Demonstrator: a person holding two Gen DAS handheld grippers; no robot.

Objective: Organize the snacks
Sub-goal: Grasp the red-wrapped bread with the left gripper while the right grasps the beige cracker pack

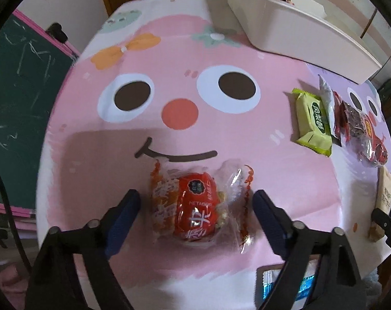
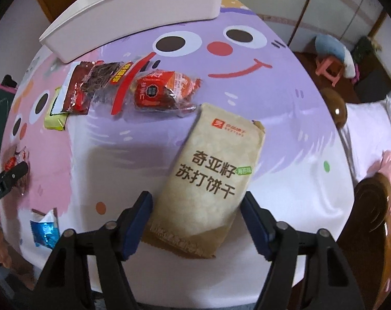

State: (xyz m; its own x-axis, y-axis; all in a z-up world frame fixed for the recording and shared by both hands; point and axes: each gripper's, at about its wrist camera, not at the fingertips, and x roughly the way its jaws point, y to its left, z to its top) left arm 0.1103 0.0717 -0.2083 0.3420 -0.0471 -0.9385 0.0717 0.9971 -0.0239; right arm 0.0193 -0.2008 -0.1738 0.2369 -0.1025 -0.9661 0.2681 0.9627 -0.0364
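My left gripper (image 1: 196, 206) is open, its fingers on either side of a red and clear snack packet (image 1: 195, 206) lying on the pink mat. My right gripper (image 2: 196, 206) is open around the near end of a beige soda cracker pack (image 2: 208, 173) on the purple mat. A white bin (image 1: 293, 28) stands at the back; it also shows in the right wrist view (image 2: 133, 13). A green snack pack (image 1: 313, 121), a dark red packet (image 1: 360, 129) and another red packet (image 2: 159, 91) lie on the table.
A blue foil wrapper (image 2: 44, 230) lies near the table's front edge. A green chalkboard (image 1: 20, 108) stands to the left. A bed (image 2: 371, 129), a pink stool (image 2: 329, 68) and a wooden chair back (image 2: 373, 206) are to the right.
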